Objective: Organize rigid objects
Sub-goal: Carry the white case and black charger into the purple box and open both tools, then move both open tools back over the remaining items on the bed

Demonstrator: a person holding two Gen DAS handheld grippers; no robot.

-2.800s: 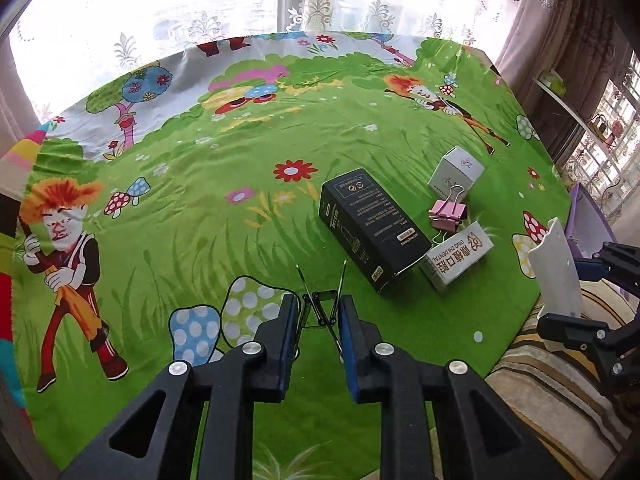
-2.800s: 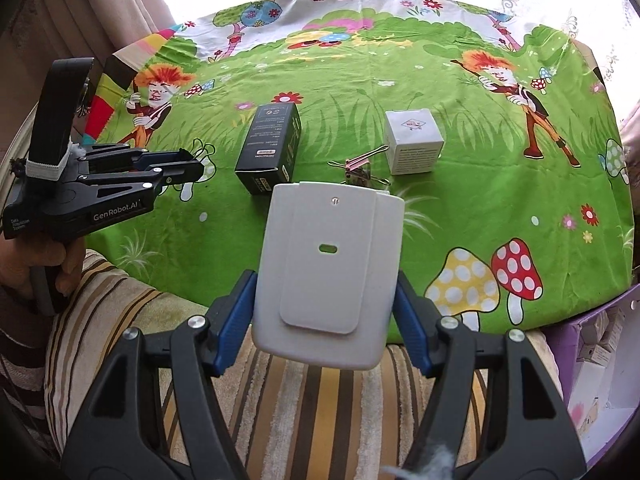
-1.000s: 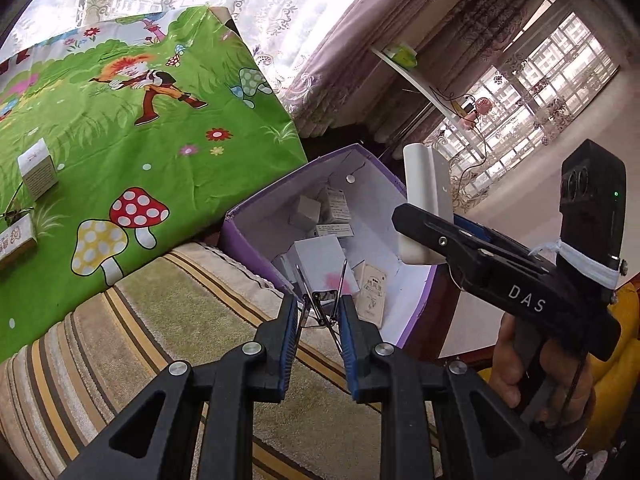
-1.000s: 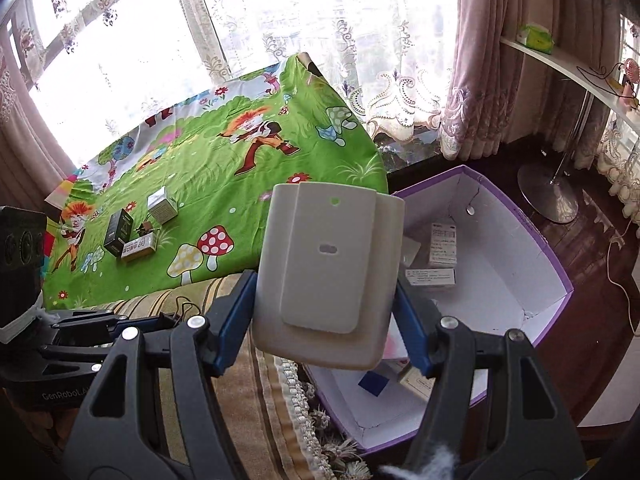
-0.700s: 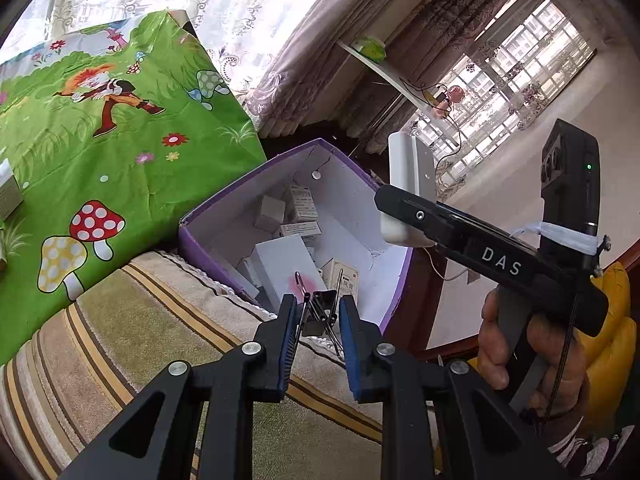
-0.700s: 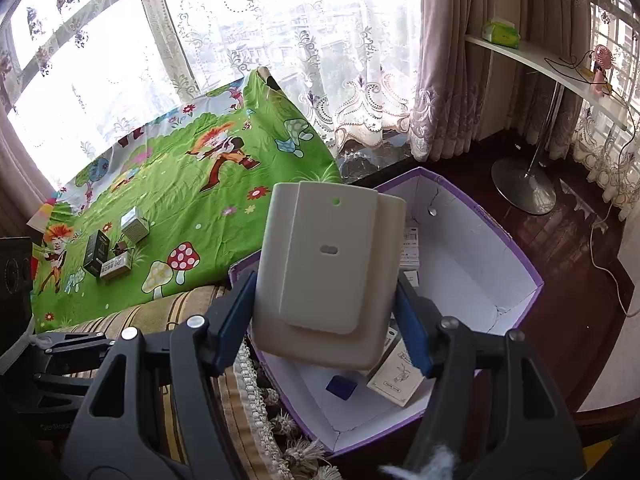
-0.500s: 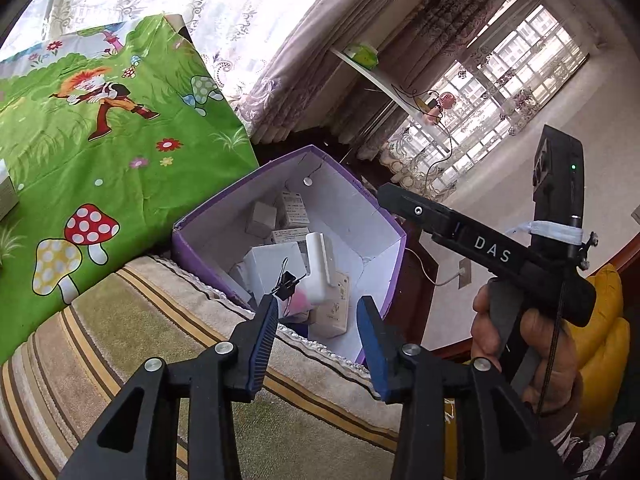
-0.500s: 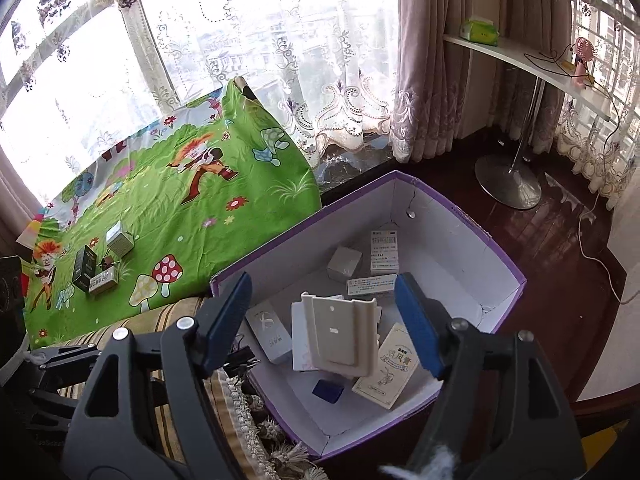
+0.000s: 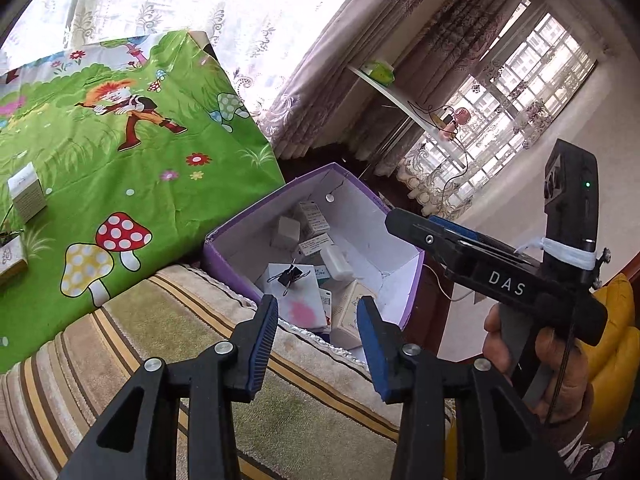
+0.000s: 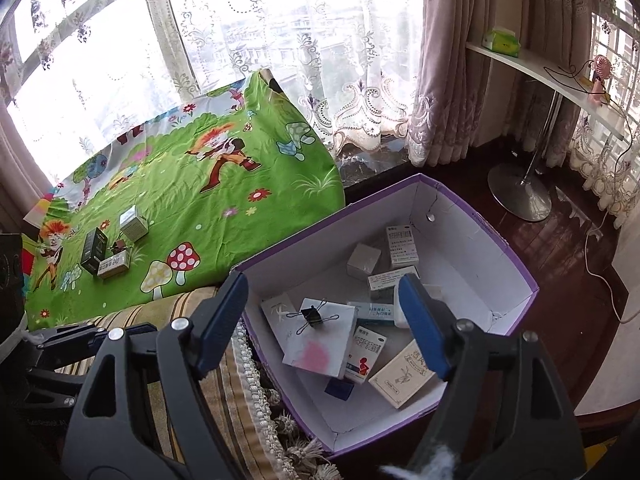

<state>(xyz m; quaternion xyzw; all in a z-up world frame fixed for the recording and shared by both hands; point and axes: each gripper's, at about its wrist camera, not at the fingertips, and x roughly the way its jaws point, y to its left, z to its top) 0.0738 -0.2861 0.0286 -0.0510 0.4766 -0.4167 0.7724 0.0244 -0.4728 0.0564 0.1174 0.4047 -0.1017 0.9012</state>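
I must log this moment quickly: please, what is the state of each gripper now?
Left gripper: open, holding nothing.
Right gripper: jaws opening, nothing between them; it is above the purple cardboard box.

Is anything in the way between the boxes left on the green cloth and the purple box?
Nothing visible blocks them. The black box and small boxes sit on the green cloth; only cloth and striped cushion lie before the open-topped purple box.
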